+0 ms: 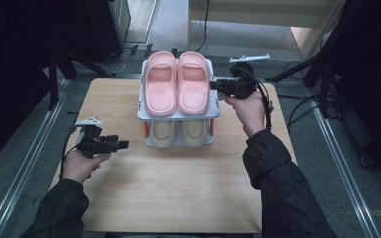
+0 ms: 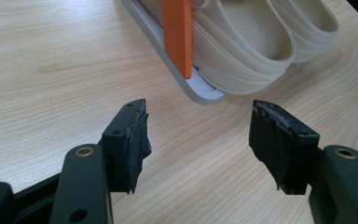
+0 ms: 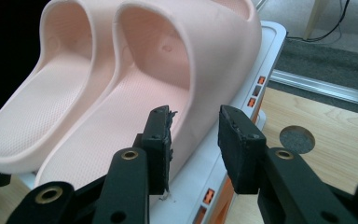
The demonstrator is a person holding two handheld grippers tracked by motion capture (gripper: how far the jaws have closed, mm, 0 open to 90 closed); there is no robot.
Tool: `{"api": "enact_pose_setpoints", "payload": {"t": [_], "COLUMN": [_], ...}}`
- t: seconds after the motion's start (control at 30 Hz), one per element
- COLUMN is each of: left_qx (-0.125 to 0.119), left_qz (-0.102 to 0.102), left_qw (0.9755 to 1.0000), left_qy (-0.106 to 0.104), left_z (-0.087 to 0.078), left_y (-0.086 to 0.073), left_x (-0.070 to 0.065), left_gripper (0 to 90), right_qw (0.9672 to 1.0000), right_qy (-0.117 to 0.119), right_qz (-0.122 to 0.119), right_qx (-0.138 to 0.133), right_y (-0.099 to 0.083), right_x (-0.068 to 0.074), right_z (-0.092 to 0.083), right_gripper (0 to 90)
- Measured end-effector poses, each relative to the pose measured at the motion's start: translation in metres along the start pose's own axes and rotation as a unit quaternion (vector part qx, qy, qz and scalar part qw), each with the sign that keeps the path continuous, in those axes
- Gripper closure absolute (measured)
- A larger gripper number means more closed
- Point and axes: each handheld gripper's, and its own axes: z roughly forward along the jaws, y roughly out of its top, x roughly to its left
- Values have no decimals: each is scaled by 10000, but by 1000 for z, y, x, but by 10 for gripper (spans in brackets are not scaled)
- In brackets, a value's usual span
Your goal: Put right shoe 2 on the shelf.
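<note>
A white two-shelf shoe rack [image 1: 178, 117] stands at the back middle of the wooden table. Two pink slippers [image 1: 176, 82] lie on its top shelf, two beige slippers [image 1: 178, 131] on the lower one. My right gripper [image 1: 213, 85] is at the rack's right side, level with the top shelf. In the right gripper view its jaws [image 3: 193, 114] stand apart astride the outer side wall of the nearer pink slipper [image 3: 168, 70], without visibly pressing it. My left gripper [image 1: 126, 144] hovers open left of the rack; its jaws [image 2: 200, 109] face the rack's lower corner [image 2: 200, 95] and the beige slippers [image 2: 247, 42].
An orange upright [image 2: 177, 32] joins the rack's shelves at the corner. The table [image 1: 178, 188] has bare wood in front of the rack and a round cable hole [image 3: 297, 139] behind it. Metal floor rails, dark stands and cables flank the table.
</note>
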Motion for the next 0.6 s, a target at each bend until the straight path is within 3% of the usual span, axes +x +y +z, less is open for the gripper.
{"api": "enact_pose_setpoints", "payload": {"t": [0.3,0.6], "left_qx": [-20,37], "left_qz": [-2,36], "left_qw": [10000,10000], "left_qy": [-38,-53], "left_z": [2,6], "left_y": [3,4], "left_x": [2,0], "left_gripper": [373,372], "right_qw": [9997,9994], "right_qy": [84,253], "right_qz": [-179,-236], "right_qx": [-150,-84], "right_y": [-23,-58], "right_x": [-1,1], "right_z": [-13,-19], "right_gripper": [624,591]}}
